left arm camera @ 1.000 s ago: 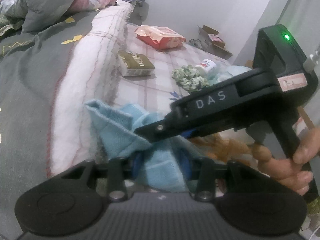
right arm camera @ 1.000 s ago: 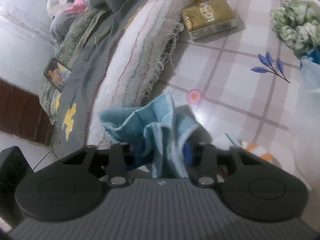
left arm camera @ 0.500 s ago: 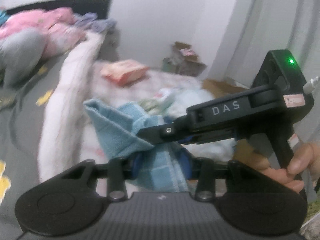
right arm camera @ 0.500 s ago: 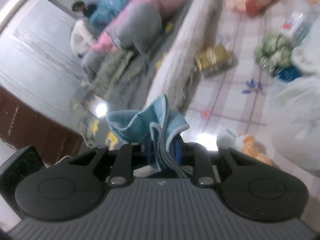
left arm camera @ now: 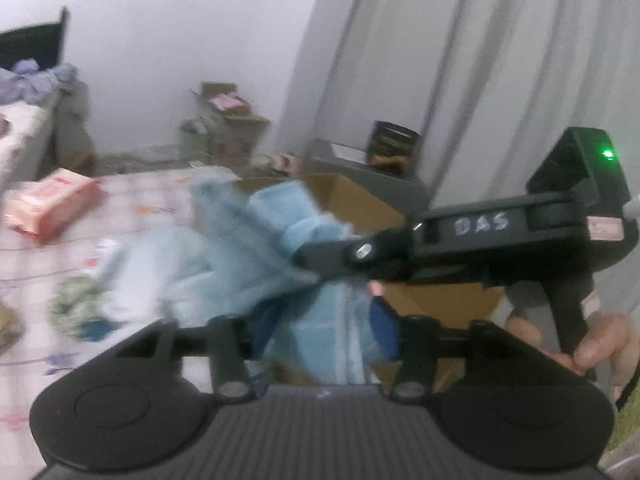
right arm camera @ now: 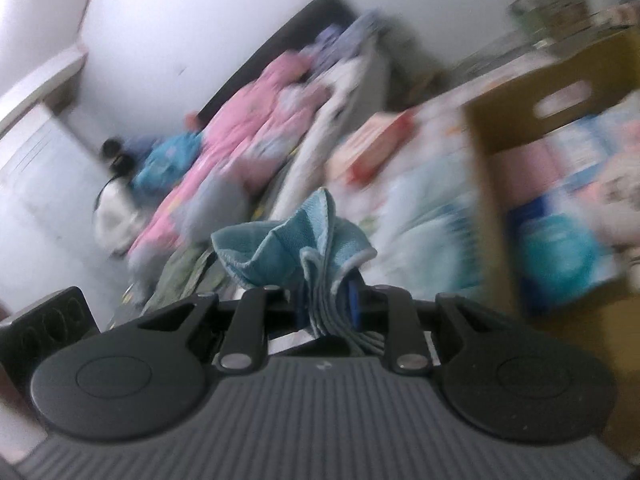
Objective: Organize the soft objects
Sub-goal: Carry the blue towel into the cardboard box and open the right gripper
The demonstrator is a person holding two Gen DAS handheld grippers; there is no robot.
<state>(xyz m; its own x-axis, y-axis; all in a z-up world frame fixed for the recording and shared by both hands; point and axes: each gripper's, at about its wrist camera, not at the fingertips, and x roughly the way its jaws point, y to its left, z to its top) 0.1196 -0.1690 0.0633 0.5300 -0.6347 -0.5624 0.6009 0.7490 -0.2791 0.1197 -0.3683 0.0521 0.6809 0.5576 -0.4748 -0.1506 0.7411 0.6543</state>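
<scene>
The right gripper (right arm camera: pixel 327 300) is clamped tight on a bunched light blue cloth (right arm camera: pixel 292 240), which sticks up between its fingers. The left gripper (left arm camera: pixel 320 330) has the same cloth (left arm camera: pixel 320 344) hanging between its blue pads, and its jaws are opening; whether the pads press on the cloth is hard to tell. The cloth is held up in front of an open cardboard box (right arm camera: pixel 492 132).
</scene>
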